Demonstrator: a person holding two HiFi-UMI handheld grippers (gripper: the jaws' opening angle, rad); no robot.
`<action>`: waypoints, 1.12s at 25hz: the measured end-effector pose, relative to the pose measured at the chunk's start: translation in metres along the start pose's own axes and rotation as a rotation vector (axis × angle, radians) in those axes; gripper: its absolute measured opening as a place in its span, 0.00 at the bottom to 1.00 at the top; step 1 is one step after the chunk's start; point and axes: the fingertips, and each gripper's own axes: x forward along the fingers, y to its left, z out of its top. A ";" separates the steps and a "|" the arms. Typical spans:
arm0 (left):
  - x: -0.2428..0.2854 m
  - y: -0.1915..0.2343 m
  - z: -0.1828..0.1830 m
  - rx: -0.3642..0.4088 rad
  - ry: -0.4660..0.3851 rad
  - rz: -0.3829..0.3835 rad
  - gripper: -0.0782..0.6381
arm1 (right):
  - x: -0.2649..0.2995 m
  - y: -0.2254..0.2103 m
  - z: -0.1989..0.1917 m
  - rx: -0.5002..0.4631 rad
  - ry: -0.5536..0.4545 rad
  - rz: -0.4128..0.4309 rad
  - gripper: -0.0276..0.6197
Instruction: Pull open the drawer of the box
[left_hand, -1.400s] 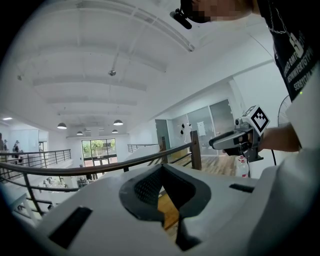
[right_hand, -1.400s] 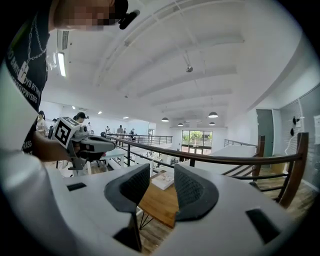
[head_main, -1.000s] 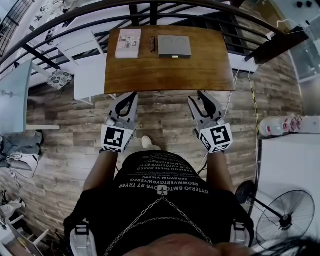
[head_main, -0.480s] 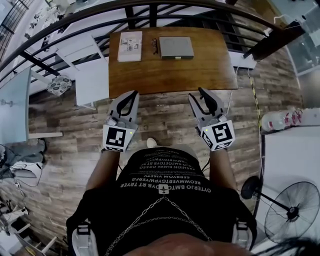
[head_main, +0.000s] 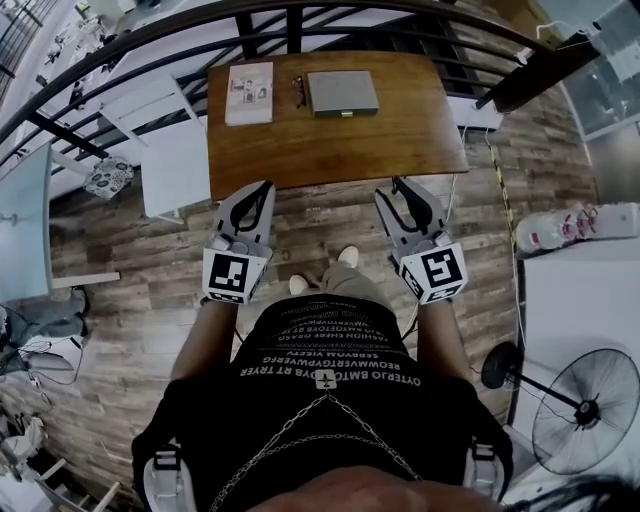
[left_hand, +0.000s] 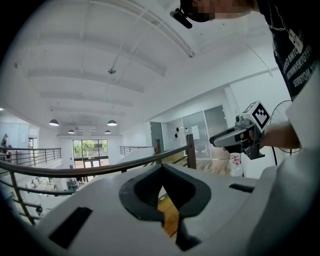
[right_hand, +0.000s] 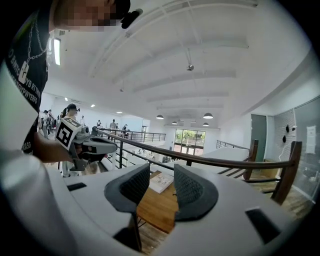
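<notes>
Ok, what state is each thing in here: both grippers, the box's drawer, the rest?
Left gripper: jaws together, nothing held.
Right gripper: jaws apart, nothing between them.
Box: flat on the table, drawer shut, untouched.
Booklet: lying flat.
Floor fan: standing; running or not, can't tell.

Flat grey box lies near the wooden table's far edge, its drawer shut.
</notes>
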 end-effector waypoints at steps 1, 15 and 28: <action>0.001 -0.001 -0.001 -0.002 0.001 -0.002 0.12 | 0.000 -0.001 -0.003 0.004 0.005 0.000 0.25; 0.025 0.005 0.002 0.004 0.018 0.034 0.12 | 0.029 -0.018 -0.006 0.006 0.007 0.066 0.25; 0.070 0.011 0.003 0.006 0.031 0.040 0.12 | 0.061 -0.054 -0.008 0.015 0.005 0.091 0.25</action>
